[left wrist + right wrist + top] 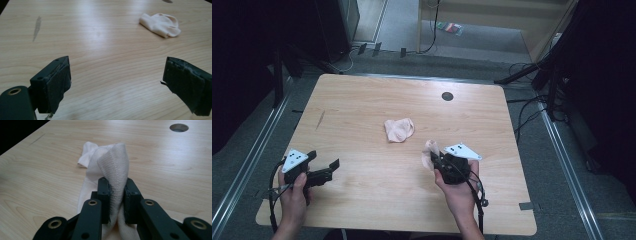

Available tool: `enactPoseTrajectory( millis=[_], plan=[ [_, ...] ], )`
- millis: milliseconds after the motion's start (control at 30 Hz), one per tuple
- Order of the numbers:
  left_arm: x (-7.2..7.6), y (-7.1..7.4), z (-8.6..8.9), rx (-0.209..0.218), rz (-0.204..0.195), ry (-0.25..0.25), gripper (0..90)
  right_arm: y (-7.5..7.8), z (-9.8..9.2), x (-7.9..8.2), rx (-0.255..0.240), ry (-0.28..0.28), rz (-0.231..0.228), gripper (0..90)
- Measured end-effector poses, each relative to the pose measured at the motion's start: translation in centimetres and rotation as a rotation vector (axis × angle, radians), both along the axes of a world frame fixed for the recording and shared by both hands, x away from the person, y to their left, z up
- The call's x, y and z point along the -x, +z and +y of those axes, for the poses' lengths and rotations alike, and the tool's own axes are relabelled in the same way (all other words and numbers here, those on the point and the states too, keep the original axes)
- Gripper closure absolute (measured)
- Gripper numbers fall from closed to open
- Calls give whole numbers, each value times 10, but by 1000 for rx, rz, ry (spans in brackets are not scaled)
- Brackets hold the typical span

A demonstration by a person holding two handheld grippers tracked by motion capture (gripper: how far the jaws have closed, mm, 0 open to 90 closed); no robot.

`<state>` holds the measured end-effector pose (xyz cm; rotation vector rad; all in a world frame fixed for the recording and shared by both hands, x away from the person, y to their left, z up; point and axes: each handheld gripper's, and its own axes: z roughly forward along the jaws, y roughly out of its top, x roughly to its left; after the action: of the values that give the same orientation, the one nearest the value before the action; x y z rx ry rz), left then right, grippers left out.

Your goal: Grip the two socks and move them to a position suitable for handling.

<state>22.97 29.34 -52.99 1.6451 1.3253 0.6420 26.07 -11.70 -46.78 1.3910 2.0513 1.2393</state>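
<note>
The right gripper pinches one sock; it should carry it far-left onto the other sock, left gripper open.

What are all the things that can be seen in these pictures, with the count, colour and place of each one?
held sock: 1, pale cream, pinched between the jaws of the right gripper, near the right front of the table.
loose sock: 1, pale cream, crumpled on the middle of the table, apart from both grippers.
table: 1, light wood, fills the middle of the high view.
cable hole: 1, dark, round, in the table top near its far edge.
packet: 1, several colours, on the floor beyond the table.
left gripper: 1, black, jaws wide open with nothing between them, at the left front.
right gripper: 1, black, closed on the held sock.
</note>
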Motion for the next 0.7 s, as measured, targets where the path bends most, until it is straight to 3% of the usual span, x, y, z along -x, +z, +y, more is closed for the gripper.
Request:
enactPoseTrajectory(
  millis=[267, 700],
  plan=[
    [5, 8, -25, 2, -29, -62, 83, -8, 16, 5, 11, 34, 18, 788],
    [12, 12, -50, 18, -40, -148, 83, -24, 45, 14, 37, 77, 64, 788]
  ],
)
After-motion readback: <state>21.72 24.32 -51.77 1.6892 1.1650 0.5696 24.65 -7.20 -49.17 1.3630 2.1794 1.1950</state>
